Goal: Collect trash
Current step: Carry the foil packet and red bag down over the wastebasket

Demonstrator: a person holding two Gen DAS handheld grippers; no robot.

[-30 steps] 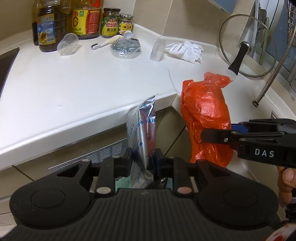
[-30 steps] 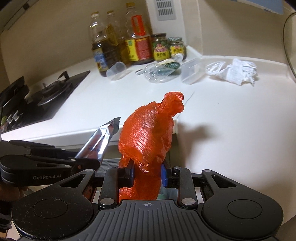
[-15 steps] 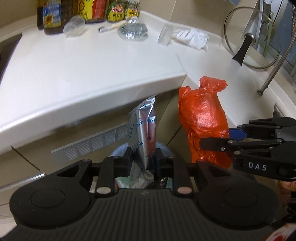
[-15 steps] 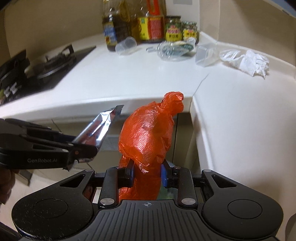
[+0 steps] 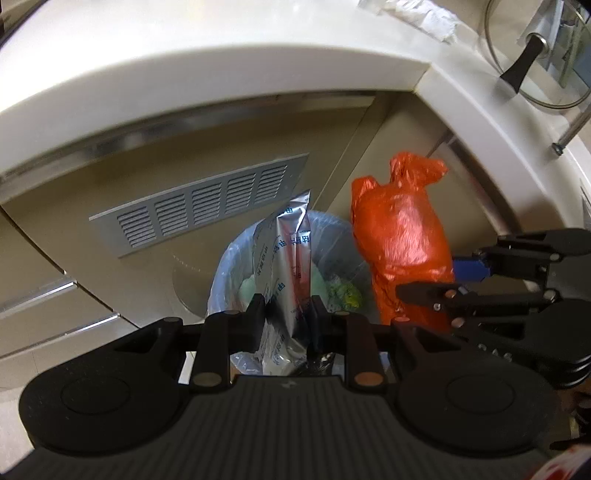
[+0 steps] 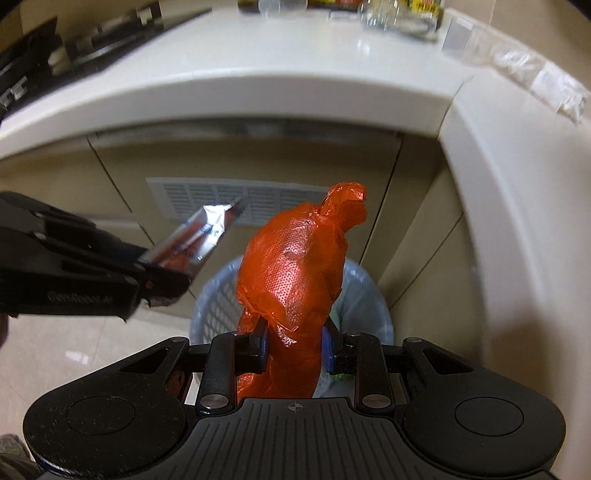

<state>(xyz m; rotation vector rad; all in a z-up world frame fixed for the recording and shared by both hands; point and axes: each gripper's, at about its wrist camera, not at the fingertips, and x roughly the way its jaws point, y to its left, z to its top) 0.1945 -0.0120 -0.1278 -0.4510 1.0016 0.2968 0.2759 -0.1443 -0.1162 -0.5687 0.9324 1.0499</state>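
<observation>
Orange plastic, crumpled into a tall wad, is standing up between the fingers of the right gripper (image 6: 293, 341), whose blue-padded jaws are pinching the orange bag (image 6: 295, 273) near its lower part. Silver foil is catching the light beside it: the left gripper (image 5: 285, 317) is pressing its jaws onto a flat foil pouch (image 5: 286, 258) printed with blue characters, the pouch rising upright out of the grip. Both pieces of trash are hanging over the open mouth of a pale blue mesh waste basket (image 6: 210, 306) lined with a thin translucent bag, the pouch above the rim's middle in the left wrist view and the orange bag near the rim's right side. Green and pale scraps are already lying inside the bin. The basket is sitting on glossy beige floor tiles in the inner corner of an L-shaped kitchen counter, with open floor to its left and cabinet fronts close behind and to its right. A white countertop (image 5: 221, 74) with a rounded edge is overhanging the beige cabinet doors, and a slatted metal vent grille (image 5: 199, 206) is set into the door behind the bin. On the counter top, a crumpled white tissue (image 5: 417, 14) is lying near a glass pot lid (image 5: 535, 55) with a dark handle, while a black gas hob (image 6: 74, 48) is occupying the far left.
</observation>
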